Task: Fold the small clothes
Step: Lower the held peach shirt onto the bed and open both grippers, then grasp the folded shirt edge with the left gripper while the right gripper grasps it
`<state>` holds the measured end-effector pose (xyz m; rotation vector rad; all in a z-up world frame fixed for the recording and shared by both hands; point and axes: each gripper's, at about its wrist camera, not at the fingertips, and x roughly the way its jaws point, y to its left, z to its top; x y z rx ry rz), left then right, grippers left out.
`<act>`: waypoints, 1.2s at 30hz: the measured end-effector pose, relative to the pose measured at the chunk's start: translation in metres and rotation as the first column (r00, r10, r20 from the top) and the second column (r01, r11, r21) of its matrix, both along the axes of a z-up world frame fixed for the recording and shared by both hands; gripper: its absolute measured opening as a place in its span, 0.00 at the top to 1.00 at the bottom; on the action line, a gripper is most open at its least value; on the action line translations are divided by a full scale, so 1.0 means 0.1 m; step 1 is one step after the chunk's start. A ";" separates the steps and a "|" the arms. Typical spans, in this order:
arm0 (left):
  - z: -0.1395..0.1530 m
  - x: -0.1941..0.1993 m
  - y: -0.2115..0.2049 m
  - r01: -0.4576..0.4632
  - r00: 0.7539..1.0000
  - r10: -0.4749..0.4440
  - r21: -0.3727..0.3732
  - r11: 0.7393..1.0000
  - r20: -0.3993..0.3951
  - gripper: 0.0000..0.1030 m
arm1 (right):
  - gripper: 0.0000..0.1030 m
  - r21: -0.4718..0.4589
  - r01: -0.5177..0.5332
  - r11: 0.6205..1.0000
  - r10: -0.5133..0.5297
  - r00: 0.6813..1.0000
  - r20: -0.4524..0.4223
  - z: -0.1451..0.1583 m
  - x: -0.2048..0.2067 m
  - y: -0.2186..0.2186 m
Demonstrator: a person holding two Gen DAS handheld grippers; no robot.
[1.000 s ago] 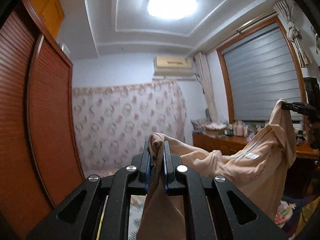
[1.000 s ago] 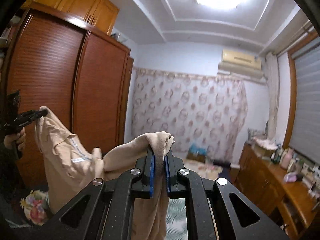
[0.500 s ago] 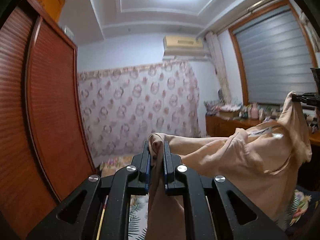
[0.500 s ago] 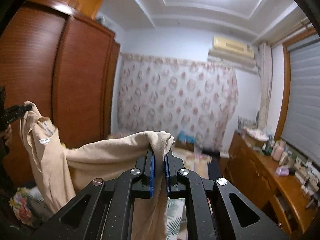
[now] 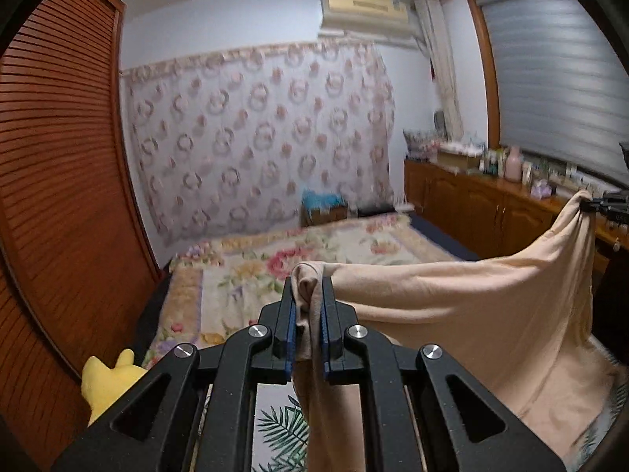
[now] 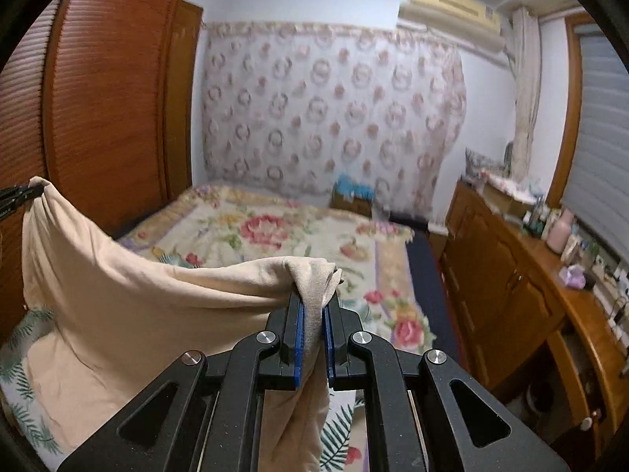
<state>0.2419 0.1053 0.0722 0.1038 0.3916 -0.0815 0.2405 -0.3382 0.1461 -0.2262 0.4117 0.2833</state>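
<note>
Beige garment (image 5: 471, 306) stretched in air, sagging mid-span, hem trailing onto bed.

Bed (image 5: 251, 275) covered by floral blanket (image 6: 275, 236). Palm-leaf-print sheet (image 6: 23, 405) at near end. Lower edge of peach garment (image 6: 129, 314) apparently resting on sheet; contact unclear.

You get dim, even indoor lighting; motion blur softens the patterned curtain (image 5: 259, 133), and fisheye distortion bends the dark frame edges.

Black fingers (image 5: 329, 314) — blue pads (image 6: 299, 338), silver screws (image 6: 267, 337)
</note>
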 end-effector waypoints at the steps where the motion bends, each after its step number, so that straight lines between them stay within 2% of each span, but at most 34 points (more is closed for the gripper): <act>1: -0.08 0.11 -0.02 -0.002 1.000 0.003 0.003 1.000 -0.020 0.90 | 0.92 -0.009 0.003 1.000 -0.003 1.000 -0.020 0.02 0.13 0.05; 6: -0.36 0.49 -0.08 -0.011 0.995 0.010 -0.012 1.000 -0.094 0.90 | 0.92 -0.028 0.022 0.999 -0.025 0.993 -0.114 0.03 0.69 0.09; 13: -0.60 0.85 -0.14 -0.019 0.987 0.019 0.003 1.000 -0.161 0.90 | 0.92 -0.045 0.040 0.998 -0.048 0.977 -0.208 -0.05 1.01 0.11; 16: -0.67 0.95 -0.14 -0.023 0.983 0.022 -0.004 1.000 -0.183 0.90 | 0.92 -0.030 0.046 0.998 -0.052 0.969 -0.242 -0.13 1.06 0.14; 22: -0.75 1.00 -0.20 -0.013 0.979 0.016 0.018 1.000 -0.205 0.90 | 0.92 -0.025 0.050 0.998 -0.054 0.968 -0.244 -0.05 0.90 0.21; 24: -0.74 1.00 -0.18 -0.012 0.975 0.012 0.000 1.000 -0.220 0.80 | 0.90 -0.015 0.050 0.999 -0.052 0.968 -0.246 -0.03 0.81 0.21; 25: -0.73 0.96 -0.18 -0.011 0.975 0.008 -0.012 1.000 -0.221 0.76 | 0.86 -0.011 0.051 0.999 -0.052 0.967 -0.250 -0.01 0.76 0.22; 27: -0.71 0.87 -0.15 -0.004 0.977 -0.002 -0.028 1.000 -0.212 0.60 | 0.76 -0.012 0.058 0.998 -0.060 0.965 -0.255 0.04 0.68 0.23; 28: -0.70 0.81 -0.14 0.001 0.978 -0.009 -0.037 0.999 -0.210 0.58 | 0.73 -0.009 0.060 0.998 -0.060 0.965 -0.256 0.08 0.60 0.22; 30: -0.72 0.73 -0.11 0.012 0.975 -0.023 -0.050 0.999 -0.220 0.49 | 0.57 0.003 0.061 0.998 -0.058 0.965 -0.254 0.14 0.44 0.20; 31: -0.73 0.64 -0.09 0.020 0.973 -0.031 -0.053 0.998 -0.229 0.39 | 0.54 0.004 0.068 0.998 -0.065 0.966 -0.250 0.16 0.34 0.18; 33: -0.76 0.53 -0.06 0.018 0.973 -0.030 -0.052 0.998 -0.228 0.28 | 0.53 0.011 0.073 0.997 -0.068 0.968 -0.243 0.10 0.20 0.12; 36: -0.83 0.34 -0.03 0.016 0.972 -0.032 -0.068 0.998 -0.235 0.26 | 0.53 0.027 0.073 0.997 -0.063 0.965 -0.254 0.10 -0.12 0.07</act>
